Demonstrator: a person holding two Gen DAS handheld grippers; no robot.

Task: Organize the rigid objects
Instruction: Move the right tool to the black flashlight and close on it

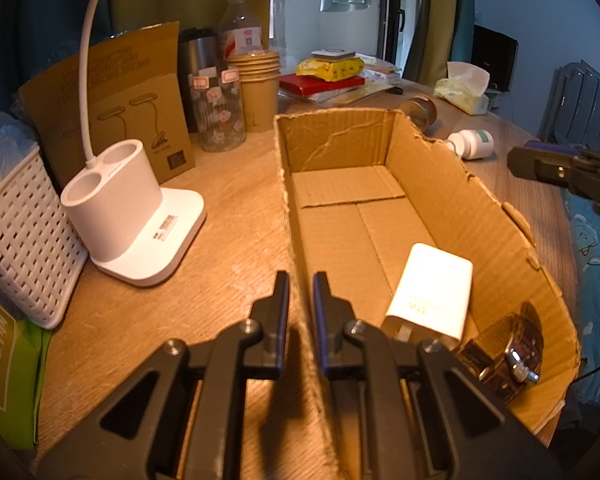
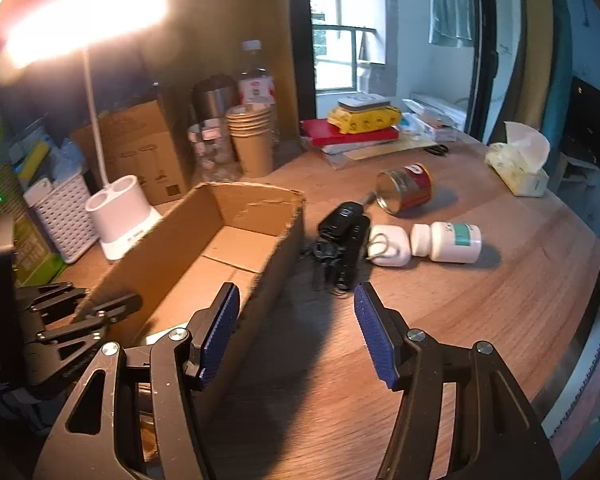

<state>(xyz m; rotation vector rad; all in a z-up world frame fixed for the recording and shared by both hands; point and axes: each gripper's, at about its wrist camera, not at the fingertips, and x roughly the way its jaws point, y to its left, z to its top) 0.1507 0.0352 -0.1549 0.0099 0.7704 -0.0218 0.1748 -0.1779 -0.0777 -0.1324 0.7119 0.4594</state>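
Note:
An open cardboard box (image 1: 452, 184) (image 2: 172, 236) lies on the wooden table. Inside it are a white charger (image 1: 432, 288) and a brown-strapped watch (image 1: 508, 352). My left gripper (image 1: 301, 284) is shut on the box's left wall; it also shows in the right wrist view (image 2: 100, 312). My right gripper (image 2: 296, 300) is open and empty above the table, right of the box; it shows at the right edge of the left wrist view (image 1: 564, 172). Ahead of it lie black car keys (image 2: 342, 248), a white earbud case (image 2: 388, 246), a white pill bottle (image 2: 448, 242) (image 1: 472, 144) and a red can (image 2: 406, 188) (image 1: 422, 110).
A white lamp base (image 1: 120, 216) (image 2: 120, 216), white basket (image 1: 24, 240), lamp carton (image 1: 116, 100), glass jar (image 1: 218, 112), paper cups (image 1: 258, 84) (image 2: 252, 140) and bottles stand left and behind. Books (image 2: 348, 132), a tissue pack (image 2: 520, 164) and scissors (image 2: 436, 149) lie at the back.

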